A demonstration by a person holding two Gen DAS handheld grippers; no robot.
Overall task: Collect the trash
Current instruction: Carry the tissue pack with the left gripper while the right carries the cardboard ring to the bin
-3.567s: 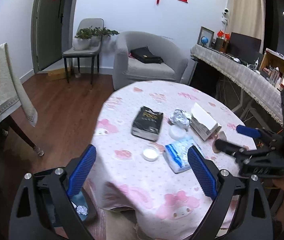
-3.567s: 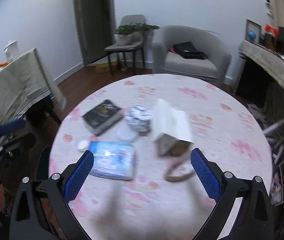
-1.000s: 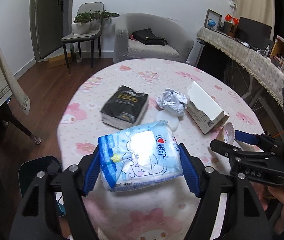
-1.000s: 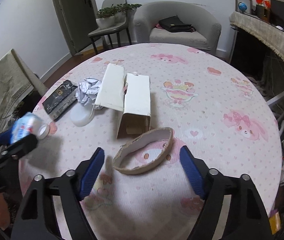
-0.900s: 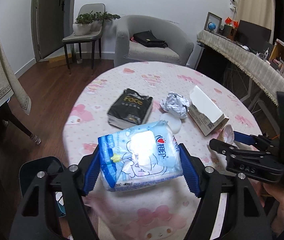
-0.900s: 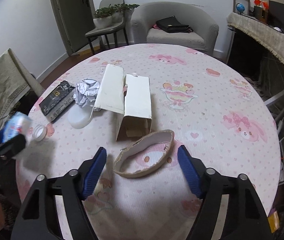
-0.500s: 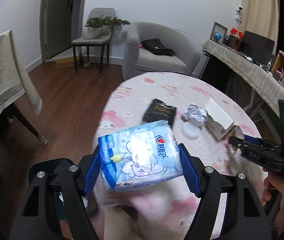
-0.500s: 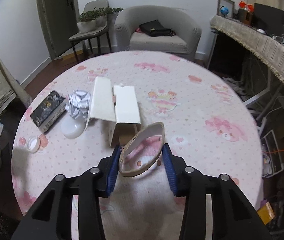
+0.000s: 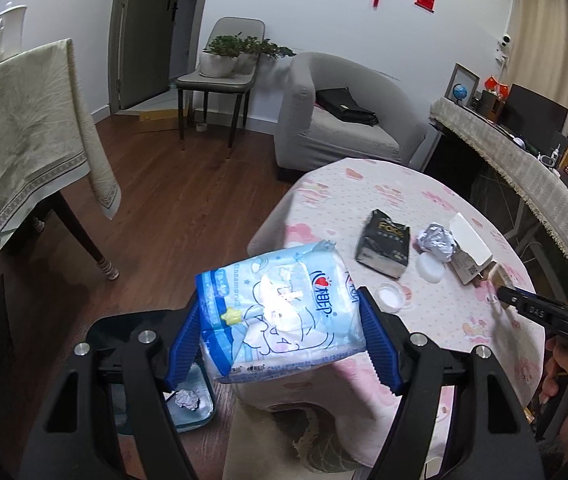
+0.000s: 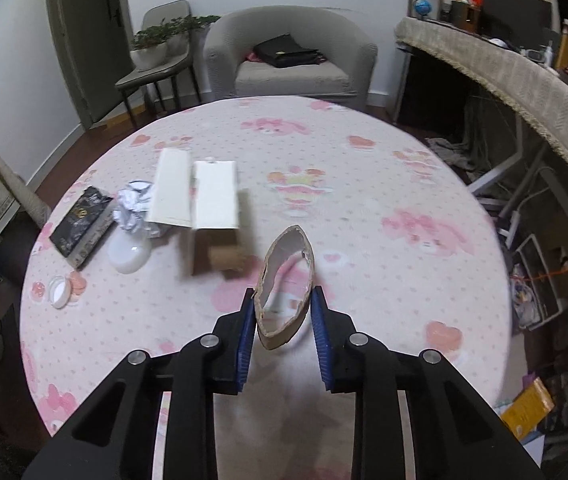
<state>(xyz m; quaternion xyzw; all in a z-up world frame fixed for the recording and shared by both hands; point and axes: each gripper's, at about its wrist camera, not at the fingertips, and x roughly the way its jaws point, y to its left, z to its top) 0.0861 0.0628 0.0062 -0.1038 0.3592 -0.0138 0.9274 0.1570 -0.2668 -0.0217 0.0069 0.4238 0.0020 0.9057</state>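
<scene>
Over the edge of the round bench (image 9: pixel 436 200), the left gripper (image 9: pixel 280 334) has its blue pads clamped on the two short ends of a pale blue tissue pack (image 9: pixel 280 312), carried clear of the cloth and above the dark bin (image 9: pixel 124 332) on the floor. The pack looks light and soft; its film wrapper would likely be slick, so a hold across the ends, squeezing the padding inside, seems the safer one.

The right gripper (image 10: pixel 282 326) has just been closing its jaws, and a cardboard ring (image 10: pixel 284 292) now sits squashed between them into a narrow, upright oval, lifted just off the cloth. I judge it thin and light, quick to fold flat, so it needs only a gentle pinch on its two sides.

On the bench lie a crumpled foil ball (image 10: pixel 136 204), an open white box (image 10: pixel 204 200), a black packet (image 10: pixel 82 226) and a small lid (image 10: pixel 60 292).
</scene>
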